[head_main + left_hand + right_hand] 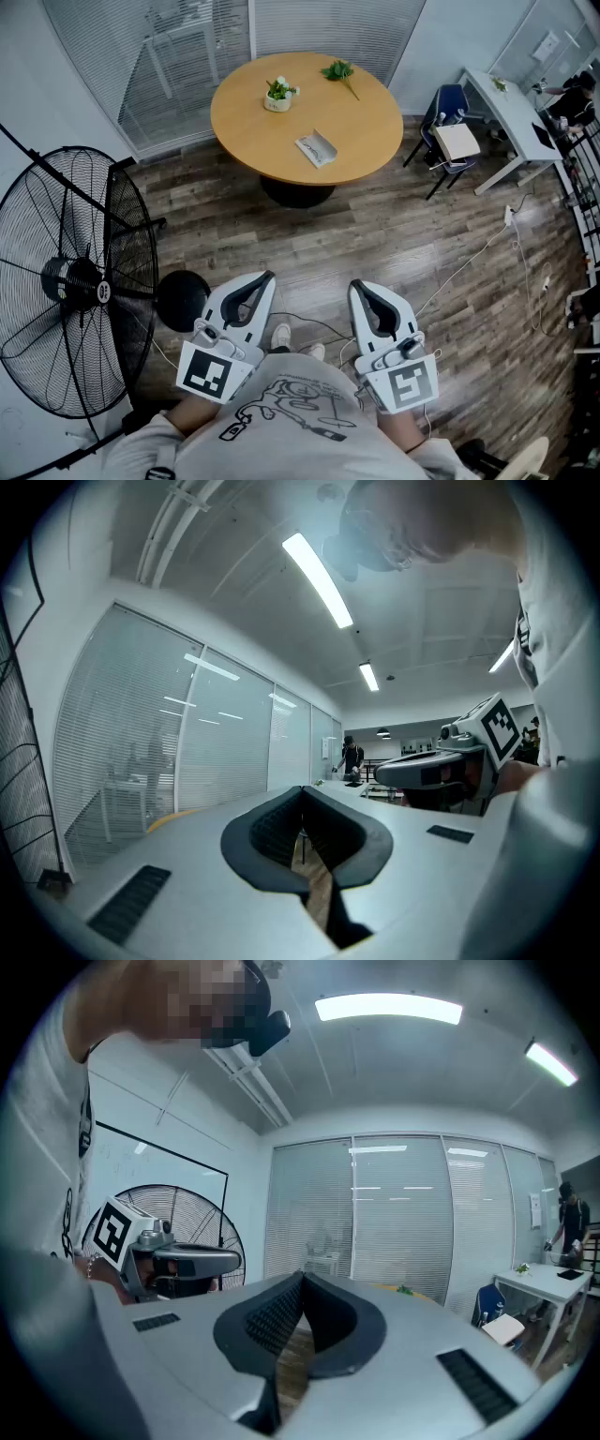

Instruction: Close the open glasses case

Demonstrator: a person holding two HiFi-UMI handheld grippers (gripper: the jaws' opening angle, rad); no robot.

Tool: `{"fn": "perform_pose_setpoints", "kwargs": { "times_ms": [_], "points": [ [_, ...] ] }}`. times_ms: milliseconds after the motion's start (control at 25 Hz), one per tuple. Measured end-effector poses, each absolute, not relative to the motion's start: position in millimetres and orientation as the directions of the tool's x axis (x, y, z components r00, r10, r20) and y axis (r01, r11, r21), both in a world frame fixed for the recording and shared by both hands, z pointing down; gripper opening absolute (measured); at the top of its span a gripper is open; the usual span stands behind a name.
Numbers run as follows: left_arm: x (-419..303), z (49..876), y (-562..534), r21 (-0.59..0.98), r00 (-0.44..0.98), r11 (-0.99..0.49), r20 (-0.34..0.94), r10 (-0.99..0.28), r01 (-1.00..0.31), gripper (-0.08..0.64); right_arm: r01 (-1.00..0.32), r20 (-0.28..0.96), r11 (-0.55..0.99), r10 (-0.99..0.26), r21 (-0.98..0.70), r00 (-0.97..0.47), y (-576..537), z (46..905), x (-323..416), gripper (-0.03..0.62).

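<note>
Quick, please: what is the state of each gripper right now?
Left gripper: closed, holding nothing.
Right gripper: closed, holding nothing.

1. The grey plastic left gripper [302, 791] has its jaws closed tip to tip, with black ribbed pads [272, 832] on the inside and nothing caught between them. Only a sliver of brown wood floor [319, 892] shows through the gap lower down.
2. Off to the right sits the grey right gripper [394, 772] with its black-and-white marker cube [494, 726], right beside a white shirt sleeve [562, 799].
3. On the left there's a glass wall with pale slatted blinds [141, 733], plus a black wire fan grille [11, 761] at the very edge.
4. A long white ceiling strip light [317, 566] runs overhead, and a person in dark clothes [351, 756] stands way in the back.
</note>
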State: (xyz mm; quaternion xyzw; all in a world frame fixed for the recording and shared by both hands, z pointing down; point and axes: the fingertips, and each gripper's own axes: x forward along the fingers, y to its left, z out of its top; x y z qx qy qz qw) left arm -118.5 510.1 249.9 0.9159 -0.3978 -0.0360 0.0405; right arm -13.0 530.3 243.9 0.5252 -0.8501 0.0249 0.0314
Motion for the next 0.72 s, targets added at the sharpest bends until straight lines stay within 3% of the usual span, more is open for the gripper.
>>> {"fn": "perform_pose_setpoints", "kwargs": {
  "times_ms": [160,720],
  "points": [
    [-132,257,507,0.045,0.681,-0.680,0.017,-0.732,-0.732,0.020,-0.899,0.086,0.439,-0.895,-0.008,-0.438,527,245,-18,0.008],
    [-160,260,489,0.076,0.690,-0.688,0.009,-0.723,-0.722,0.020,-0.899,0.155,0.438,-0.890,0.028,-0.428,509,260,-40,0.008]
  ]
}}
